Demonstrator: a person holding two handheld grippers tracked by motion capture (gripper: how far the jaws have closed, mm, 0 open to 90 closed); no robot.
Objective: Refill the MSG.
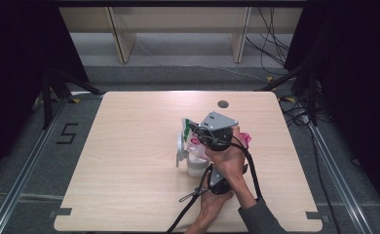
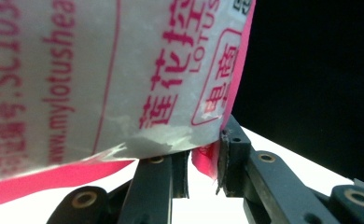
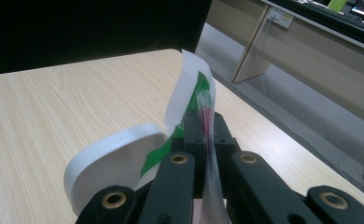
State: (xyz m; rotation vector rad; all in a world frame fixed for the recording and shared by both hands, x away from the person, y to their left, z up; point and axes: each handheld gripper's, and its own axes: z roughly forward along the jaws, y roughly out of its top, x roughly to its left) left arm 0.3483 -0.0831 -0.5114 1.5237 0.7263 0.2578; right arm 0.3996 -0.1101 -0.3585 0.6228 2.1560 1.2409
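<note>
A white plastic packet with pink lettering [image 2: 101, 70] hangs between my two grippers near the table's middle. In the left gripper view, my left gripper [image 2: 203, 161] pinches the packet's pink bottom edge between its jaws. My right gripper [image 3: 203, 119] is shut on a thin clear-and-pink film together with a white and green strip [image 3: 189, 88] that stands up above the jaws. In the high view the right gripper [image 1: 198, 134], under its grey plate, is above a white tub [image 1: 196, 166]. The left gripper [image 1: 212, 176] sits just below it, and pink packet material [image 1: 245, 139] shows at the right.
A white round lid [image 3: 110, 163] stands open beside the tub, also seen as the lid [image 1: 180, 148] from above. The person's forearms cross at the table's [image 1: 129, 146] front edge. A cable hole [image 1: 222, 104] lies at the back. Wooden shelf legs [image 1: 122, 39] stand beyond.
</note>
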